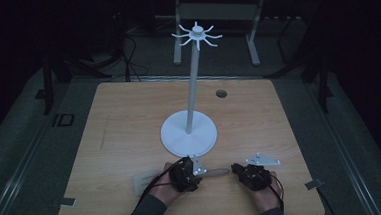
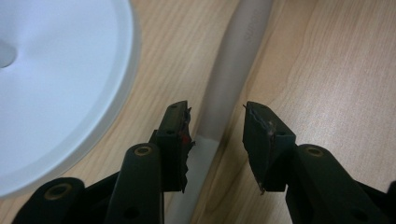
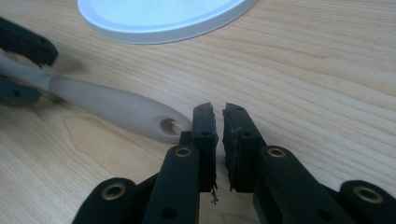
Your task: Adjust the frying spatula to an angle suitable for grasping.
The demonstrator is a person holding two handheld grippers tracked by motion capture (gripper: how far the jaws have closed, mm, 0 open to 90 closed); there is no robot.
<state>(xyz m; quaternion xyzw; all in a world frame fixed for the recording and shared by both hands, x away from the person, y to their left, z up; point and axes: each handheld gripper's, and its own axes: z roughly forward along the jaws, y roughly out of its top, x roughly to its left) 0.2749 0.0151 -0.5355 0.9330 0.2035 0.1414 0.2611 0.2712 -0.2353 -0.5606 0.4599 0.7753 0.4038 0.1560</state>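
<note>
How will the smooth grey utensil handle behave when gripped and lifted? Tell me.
Probably stiff: the smooth grey utensil handle lies straight on the wooden table. Its rounded surface may slip or roll between closing jaws.

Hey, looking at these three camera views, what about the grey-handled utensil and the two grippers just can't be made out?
- Utensil's working end: in the high view the left gripper and hand cover it; the left gripper view's bottom edge cuts it off.
- Lettering on the grey handle: too small and blurred to read in both gripper views.
- Pale flat piece by the left hand: too dim in the high view to identify.
- Right gripper: in the high view, too dark to show its jaw gap.
</note>
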